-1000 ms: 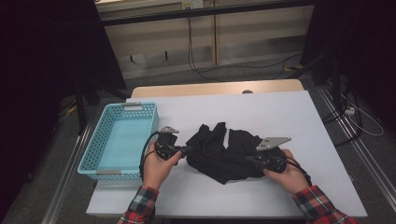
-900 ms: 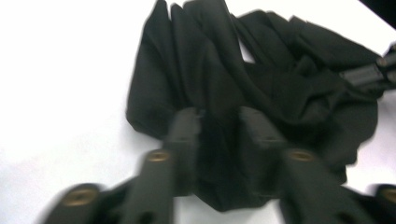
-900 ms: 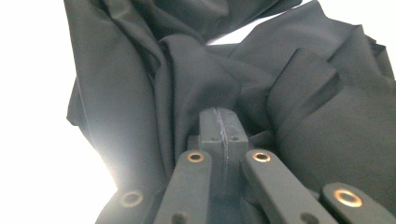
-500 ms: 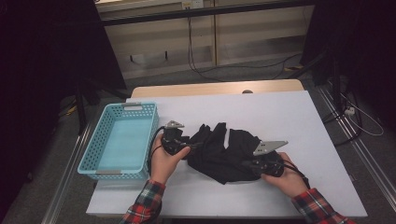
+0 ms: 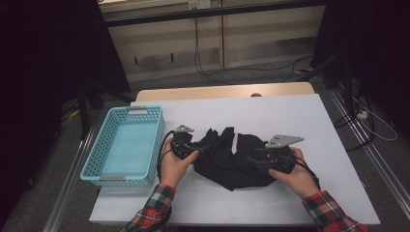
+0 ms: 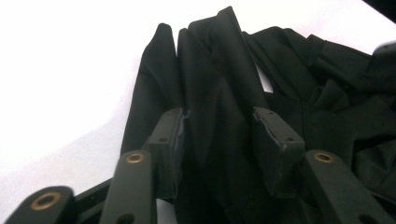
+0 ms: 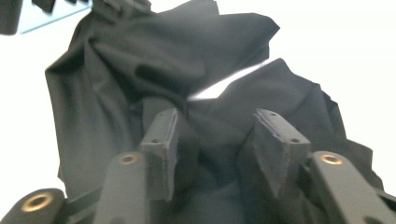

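On the white table (image 5: 309,121), a crumpled black garment (image 5: 232,159) is lying just right of the blue basket (image 5: 126,145), between the person's two hands. Its shape is hard to make out: folds are bunching over one another, and a sliver of table is showing through a gap near the middle. Whether it is a shirt or trousers cannot be told.

Seen from the high view, the left gripper (image 5: 200,147) is pointing into the garment's left edge, and the right gripper (image 5: 254,162) is pointing into its right side, black jaws blending with black cloth so that the tips are barely readable there.

Looking along the left gripper (image 6: 219,135), its jaws are standing partly apart, having just been closing, with a raised ridge of fabric between them; the pads (image 6: 180,135) are sitting beside the cloth, not visibly pinching it. Looking along the right gripper (image 7: 217,137), its jaws are standing partly apart, having just been opening, with cloth bunched loosely between the pads (image 7: 275,140). Lower parts of both are being cut off by the frame edge.
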Motion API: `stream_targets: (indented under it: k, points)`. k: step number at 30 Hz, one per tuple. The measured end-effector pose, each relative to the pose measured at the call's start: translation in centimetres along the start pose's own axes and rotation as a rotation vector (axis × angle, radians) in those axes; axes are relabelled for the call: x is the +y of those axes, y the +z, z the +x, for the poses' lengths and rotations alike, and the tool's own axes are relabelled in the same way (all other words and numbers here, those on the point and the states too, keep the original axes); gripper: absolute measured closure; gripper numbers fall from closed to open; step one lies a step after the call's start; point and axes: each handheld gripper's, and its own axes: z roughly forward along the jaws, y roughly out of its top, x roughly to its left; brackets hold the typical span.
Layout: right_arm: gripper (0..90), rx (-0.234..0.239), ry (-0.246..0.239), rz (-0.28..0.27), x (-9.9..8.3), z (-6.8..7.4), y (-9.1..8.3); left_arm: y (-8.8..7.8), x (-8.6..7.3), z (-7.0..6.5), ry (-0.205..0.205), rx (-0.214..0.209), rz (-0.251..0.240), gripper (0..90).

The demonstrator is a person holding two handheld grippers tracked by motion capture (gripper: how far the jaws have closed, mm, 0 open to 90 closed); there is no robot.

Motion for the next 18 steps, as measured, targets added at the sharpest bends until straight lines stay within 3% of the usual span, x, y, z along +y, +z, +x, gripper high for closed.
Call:
stream_targets:
  k: [6,10,18]
  points:
    - [44.8,-0.009,0.010,-0.017,1.6,0.0,0.8,0.2,0.1,0.1,-0.004,-0.010,0.016,68.2]
    - [40.3,-0.016,0.025,-0.027,2.6,-0.2,1.6,0.2,0.1,-0.1,0.000,-0.017,0.042,84.0]
    - [34.1,-0.006,0.032,0.005,3.6,0.5,4.2,-1.3,0.2,0.1,-0.016,-0.009,0.013,86.6]
